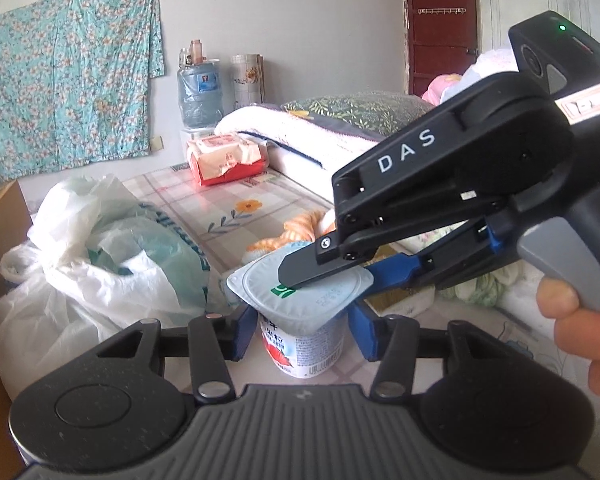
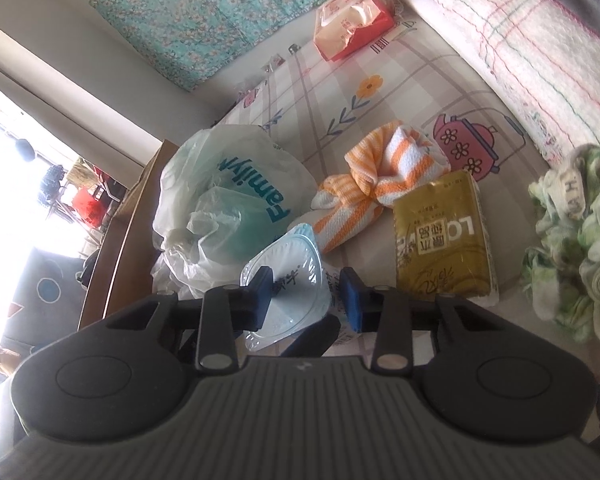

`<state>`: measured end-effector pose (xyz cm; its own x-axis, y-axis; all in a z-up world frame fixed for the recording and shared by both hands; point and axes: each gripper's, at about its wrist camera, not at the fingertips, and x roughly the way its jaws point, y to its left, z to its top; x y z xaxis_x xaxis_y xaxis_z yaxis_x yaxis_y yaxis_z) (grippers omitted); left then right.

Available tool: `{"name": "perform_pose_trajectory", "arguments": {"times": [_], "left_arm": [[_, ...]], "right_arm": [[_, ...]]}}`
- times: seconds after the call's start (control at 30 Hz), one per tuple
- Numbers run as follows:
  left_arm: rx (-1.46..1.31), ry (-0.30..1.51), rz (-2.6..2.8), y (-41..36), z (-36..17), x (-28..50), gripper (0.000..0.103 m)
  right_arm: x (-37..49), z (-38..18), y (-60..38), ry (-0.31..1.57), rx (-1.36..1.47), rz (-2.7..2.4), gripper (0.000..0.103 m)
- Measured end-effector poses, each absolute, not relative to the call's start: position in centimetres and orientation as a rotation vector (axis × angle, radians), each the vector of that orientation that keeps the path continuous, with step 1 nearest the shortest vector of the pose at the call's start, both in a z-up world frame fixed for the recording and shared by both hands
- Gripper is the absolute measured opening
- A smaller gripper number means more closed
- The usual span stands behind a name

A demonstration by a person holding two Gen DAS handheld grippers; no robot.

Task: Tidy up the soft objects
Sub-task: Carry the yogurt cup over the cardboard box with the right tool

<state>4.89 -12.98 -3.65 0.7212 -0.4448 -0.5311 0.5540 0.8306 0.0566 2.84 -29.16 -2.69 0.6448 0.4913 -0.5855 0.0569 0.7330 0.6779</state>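
The right gripper's (image 1: 328, 276) fingers pinch the yogurt cup's (image 1: 304, 344) thin foil rim (puncture-prone, I'd judge) while the left gripper (image 1: 300, 334) stands spread around its stiffer body, the safer hold.

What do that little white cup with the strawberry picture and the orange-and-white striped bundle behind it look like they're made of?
The small white strawberry-printed cup looks like thin glossy plastic, sealed by a pale foil-like lid that is slightly crinkled at its rim. The orange-and-white striped bundle looks like woven or terry cloth: matte, nubbly and knotted into soft folds. Exact fibre can't be told.
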Motion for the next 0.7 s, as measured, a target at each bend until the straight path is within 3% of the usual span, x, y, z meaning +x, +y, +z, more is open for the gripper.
{"name": "perform_pose_trajectory", "arguments": {"times": [0.4, 0.7], "left_arm": [[0.194, 0.388, -0.494, -12.4, 2.6, 6.9, 0.051], [0.152, 0.317, -0.338, -7.6, 7.9, 8.3, 0.052]], "right_arm": [[4.9, 4.6, -28.0, 0.724, 0.655, 0.332, 0.036], [8.3, 10.8, -21.0, 0.666, 0.557, 0.492, 0.036]]}}
